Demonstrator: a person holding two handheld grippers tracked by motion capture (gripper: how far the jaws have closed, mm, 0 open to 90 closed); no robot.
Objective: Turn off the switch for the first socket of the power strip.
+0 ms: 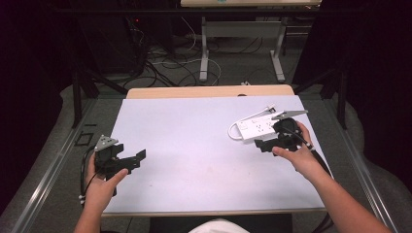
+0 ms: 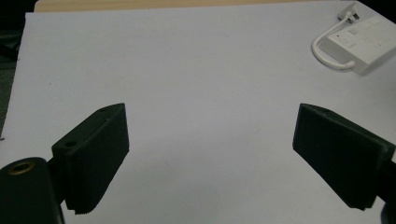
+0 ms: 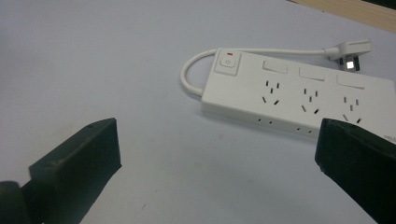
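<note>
A white power strip (image 1: pixel 256 127) (image 3: pixel 299 100) (image 2: pixel 362 44) lies flat on the right part of the white table top (image 1: pixel 194 141), its short cable looped round to a plug (image 3: pixel 349 52) behind it. It has a switch (image 3: pixel 227 62) at its left end and three socket groups. My right gripper (image 1: pixel 272 142) (image 3: pixel 217 163) hovers just in front of the strip, open, nothing between its jaws. My left gripper (image 1: pixel 133 158) (image 2: pixel 210 158) is held over the table's left front corner, open and empty, far from the strip.
The table's wooden back edge (image 1: pixel 209 91) shows beyond the white sheet. Behind it stand the legs of another table (image 1: pixel 204 53) and loose cables (image 1: pixel 160 68) on the floor. Dark frame posts (image 1: pixel 77 82) flank both sides.
</note>
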